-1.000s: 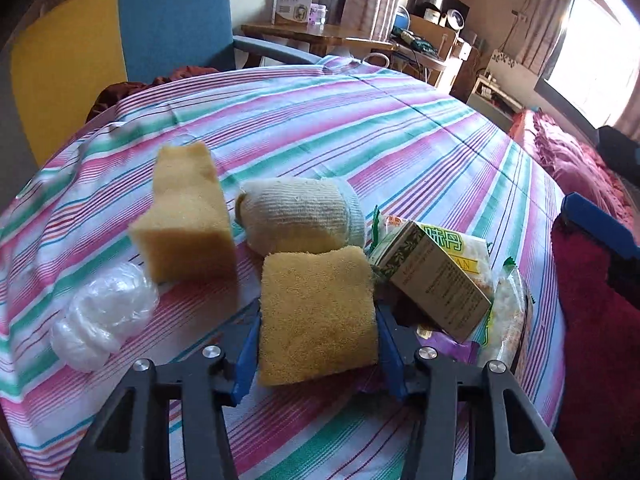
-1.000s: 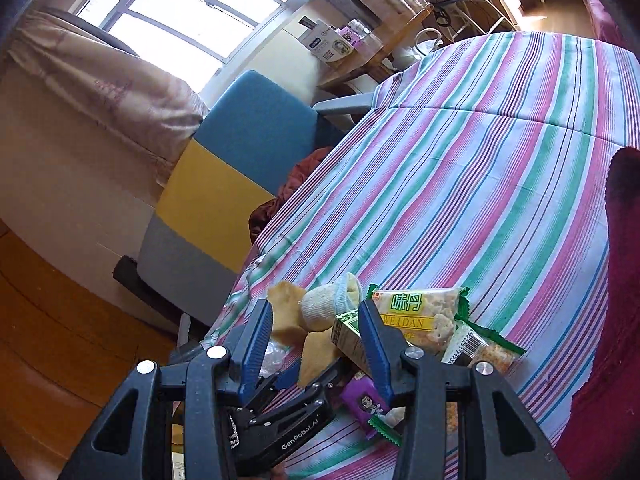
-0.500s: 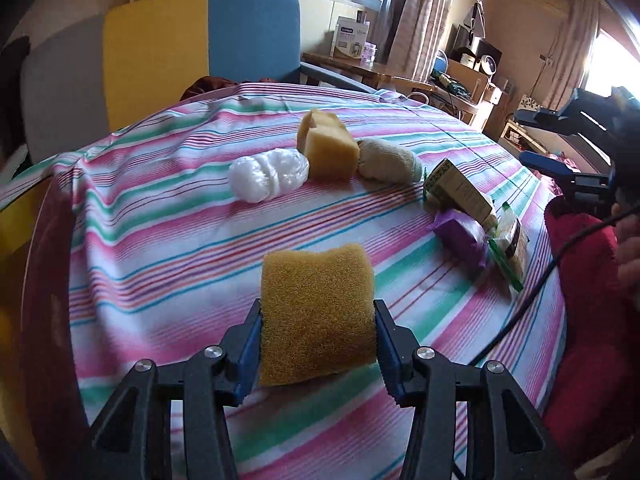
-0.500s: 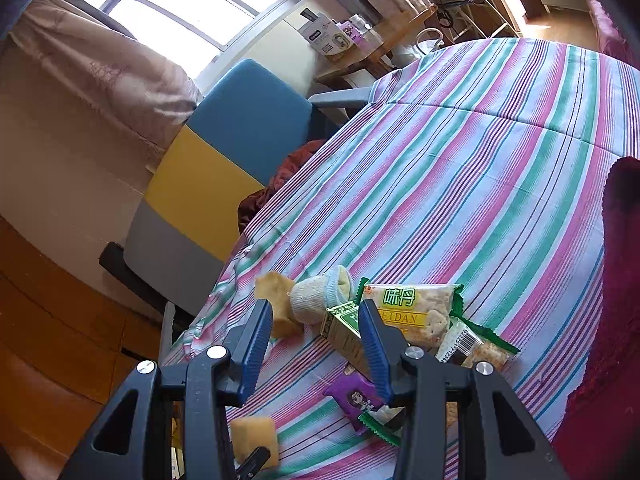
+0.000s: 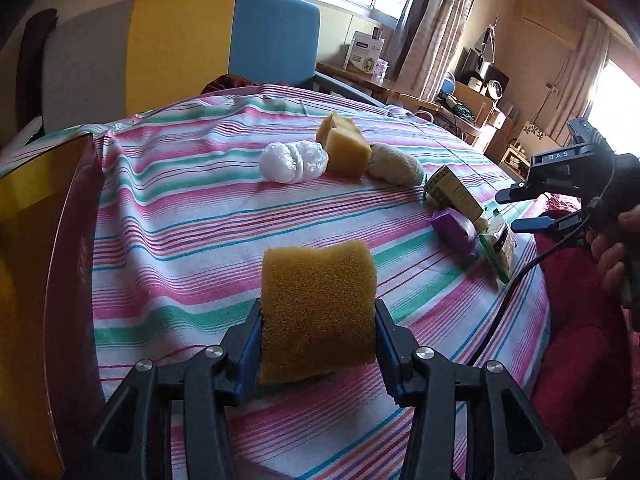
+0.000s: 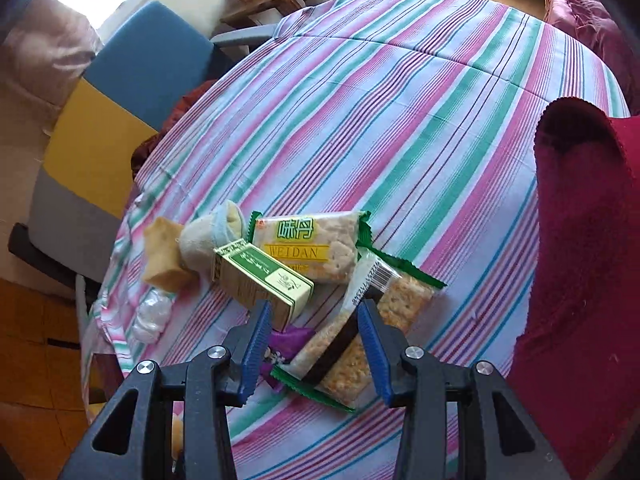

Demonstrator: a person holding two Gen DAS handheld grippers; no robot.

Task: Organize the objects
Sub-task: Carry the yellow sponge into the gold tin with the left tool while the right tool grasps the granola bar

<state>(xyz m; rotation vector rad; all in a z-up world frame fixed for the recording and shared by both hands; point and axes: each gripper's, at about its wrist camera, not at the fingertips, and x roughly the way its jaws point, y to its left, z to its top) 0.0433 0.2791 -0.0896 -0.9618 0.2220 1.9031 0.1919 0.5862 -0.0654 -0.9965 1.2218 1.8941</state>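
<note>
Both blue pads (image 5: 251, 344) of my left gripper (image 5: 318, 340) are clamped on a yellow sponge (image 5: 318, 312), one on each side, and it's sticking up out of the jaws above the striped tablecloth (image 5: 180, 240). Just off to the left of those fingers there's a dark red and gold box (image 5: 48, 280). Further out ahead sit a white plastic bag wad (image 5: 292, 160), a second sponge (image 5: 346, 148) touching it, and a rolled beige sock (image 5: 394, 166) right beside that.

My right gripper (image 6: 316, 344) is a different story: jaws apart, nothing pinched, hanging over the snack pile. Between the fingers, lower down on the cloth, I see a cracker packet (image 6: 340, 368) with a dark band, and a purple wrapper (image 6: 286, 340) next to the left pad. Just past the left fingertip is a green and cream carton (image 6: 264, 280), with a WEIDAN cracker pack (image 6: 312, 244) behind it. Off to the right lies a dark red cloth (image 6: 580, 240). A blue, yellow and grey chair (image 5: 180, 48) stands beyond the table.
</note>
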